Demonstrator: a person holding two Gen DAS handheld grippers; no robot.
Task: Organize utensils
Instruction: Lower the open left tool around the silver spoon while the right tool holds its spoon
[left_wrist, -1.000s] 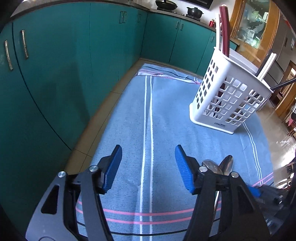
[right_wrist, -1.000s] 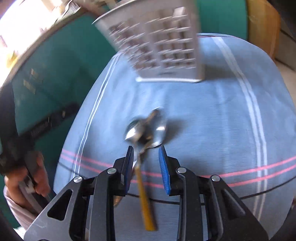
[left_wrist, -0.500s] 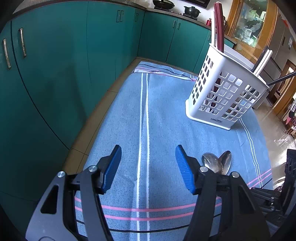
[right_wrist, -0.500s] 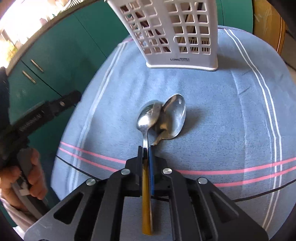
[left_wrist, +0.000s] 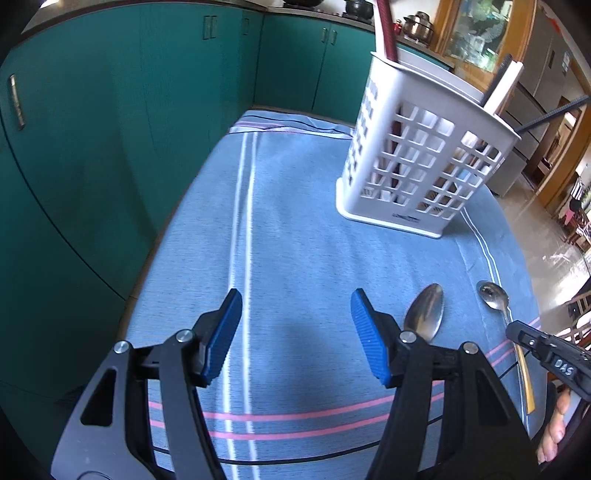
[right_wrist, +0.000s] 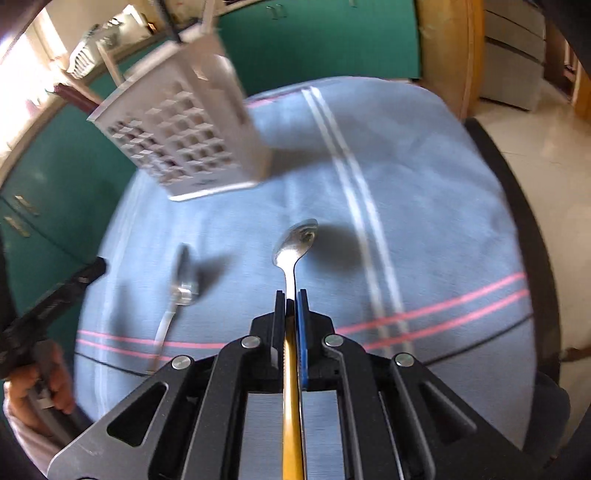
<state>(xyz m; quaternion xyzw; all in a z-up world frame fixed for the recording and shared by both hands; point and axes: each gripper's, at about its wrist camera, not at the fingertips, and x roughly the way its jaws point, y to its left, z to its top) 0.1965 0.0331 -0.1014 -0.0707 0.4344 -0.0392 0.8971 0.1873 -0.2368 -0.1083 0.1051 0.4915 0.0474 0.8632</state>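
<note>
My right gripper (right_wrist: 291, 295) is shut on a gold-handled spoon (right_wrist: 295, 242) and holds it above the blue cloth (right_wrist: 424, 229); the bowl points forward. That spoon also shows in the left wrist view (left_wrist: 493, 295), with the right gripper (left_wrist: 517, 330) behind it. A second steel spoon (left_wrist: 424, 312) lies on the cloth (left_wrist: 295, 229), just right of my open, empty left gripper (left_wrist: 295, 321); it also shows in the right wrist view (right_wrist: 183, 275). The white slotted utensil holder (left_wrist: 424, 162) stands at the back right with several utensils in it; it appears blurred in the right wrist view (right_wrist: 184, 136).
Teal cabinet doors (left_wrist: 110, 129) run along the left and back of the cloth. The table's dark edge (right_wrist: 517, 184) and a shiny floor (right_wrist: 554, 140) lie to the right. A hand (right_wrist: 44, 380) holds the left gripper's handle.
The right gripper closed on the gold-handled spoon, then lifted it up and to the right, away from the other spoon. The left gripper stayed open and shifted slightly.
</note>
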